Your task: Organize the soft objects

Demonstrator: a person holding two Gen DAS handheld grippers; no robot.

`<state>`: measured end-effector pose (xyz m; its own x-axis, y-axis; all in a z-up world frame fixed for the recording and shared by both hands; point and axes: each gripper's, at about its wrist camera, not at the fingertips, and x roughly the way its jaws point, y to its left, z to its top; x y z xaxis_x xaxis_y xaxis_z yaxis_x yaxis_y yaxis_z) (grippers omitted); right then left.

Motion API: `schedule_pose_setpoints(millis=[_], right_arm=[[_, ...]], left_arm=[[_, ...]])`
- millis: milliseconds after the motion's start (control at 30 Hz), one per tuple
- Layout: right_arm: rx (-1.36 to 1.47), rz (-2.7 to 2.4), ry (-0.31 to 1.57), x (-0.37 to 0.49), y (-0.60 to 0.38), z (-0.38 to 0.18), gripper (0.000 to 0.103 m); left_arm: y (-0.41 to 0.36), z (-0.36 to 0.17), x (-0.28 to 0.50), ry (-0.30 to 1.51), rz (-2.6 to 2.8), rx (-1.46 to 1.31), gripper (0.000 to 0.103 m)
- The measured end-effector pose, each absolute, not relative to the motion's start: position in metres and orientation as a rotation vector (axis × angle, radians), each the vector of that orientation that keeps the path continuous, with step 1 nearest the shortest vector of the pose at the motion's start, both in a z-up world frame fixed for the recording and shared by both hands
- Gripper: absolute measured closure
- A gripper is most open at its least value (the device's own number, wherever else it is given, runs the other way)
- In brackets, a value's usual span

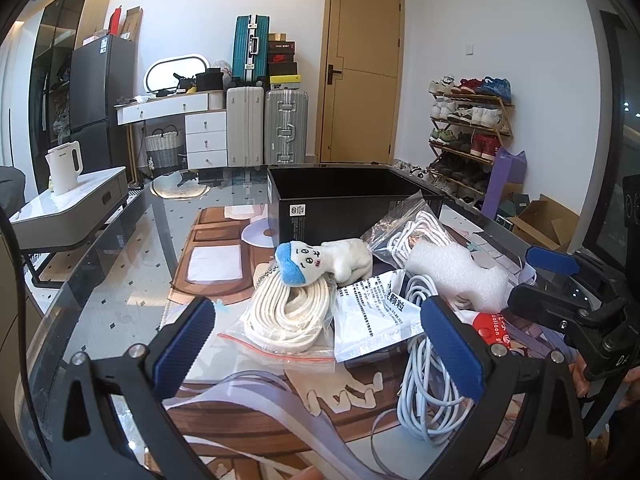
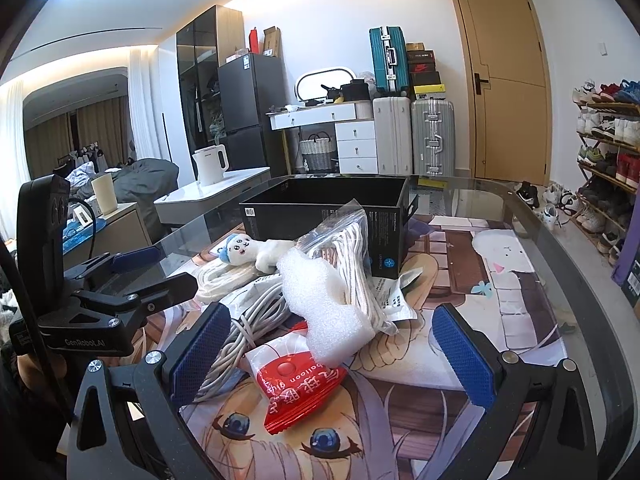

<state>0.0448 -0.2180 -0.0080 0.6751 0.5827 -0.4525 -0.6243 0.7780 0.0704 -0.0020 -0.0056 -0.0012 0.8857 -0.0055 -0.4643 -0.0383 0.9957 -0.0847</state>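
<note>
Both grippers are built of black frames fastened with silver screws. The left gripper (image 1: 320, 344) and right gripper (image 2: 330, 354) are fitted with blue ribbed fingers (image 1: 182, 354). "GenRobot.AI" is printed in white on one frame.

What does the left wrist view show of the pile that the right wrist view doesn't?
Only the left wrist view shows the whole bagged white rope coil under the plush toy, and the printed white pouch in full. Only the right wrist view shows the red packet whole, and the mat's blue cartoon eyes. Both show the white foam piece, the pale cable bundle, the black box, and both hand-held grippers open.
</note>
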Motion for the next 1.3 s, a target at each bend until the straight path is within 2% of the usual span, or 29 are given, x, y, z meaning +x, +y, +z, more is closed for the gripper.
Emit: schedule_pose_setpoints(millis=[1300], right_arm=[[-0.103,0.673,0.471,0.0447,-0.2174,-0.0089,0.001]], left_arm=[[-0.0066,-0.0017,-0.0014,0.495,0.013,-0.078,0.0]])
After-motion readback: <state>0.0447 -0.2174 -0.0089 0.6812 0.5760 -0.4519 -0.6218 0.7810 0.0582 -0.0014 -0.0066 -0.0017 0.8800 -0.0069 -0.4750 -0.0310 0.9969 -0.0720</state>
